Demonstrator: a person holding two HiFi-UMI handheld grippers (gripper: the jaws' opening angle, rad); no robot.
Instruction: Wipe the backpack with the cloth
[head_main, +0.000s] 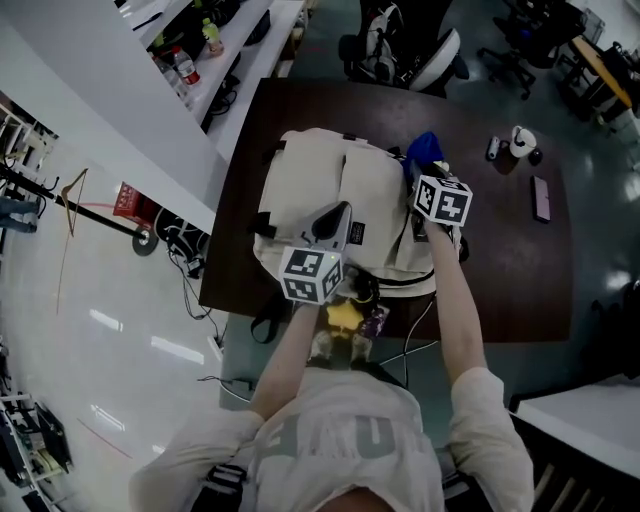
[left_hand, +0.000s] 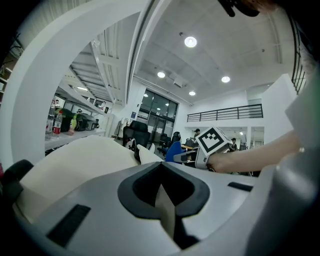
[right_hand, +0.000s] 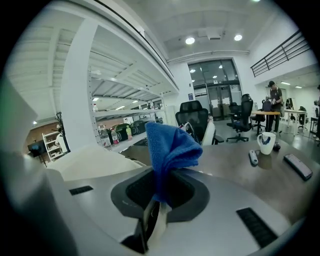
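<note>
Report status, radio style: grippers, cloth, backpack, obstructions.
Left gripper shut, empty, at near edge of backpack. Right gripper shut on blue cloth, backpack far right. Mug sits apart, clear.

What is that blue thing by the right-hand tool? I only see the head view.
Observer: A blue cloth. The right gripper view shows the right gripper with its jaws shut on the cloth's lower end, the rest standing up.
Visitor: Is the left tool holding something too?
Observer: No. The left gripper has its jaws together with nothing between them, and the cream backpack is beside it.
Visitor: Is anyone else around?
Observer: Yes, the right gripper view shows a person standing at a far desk.
</note>
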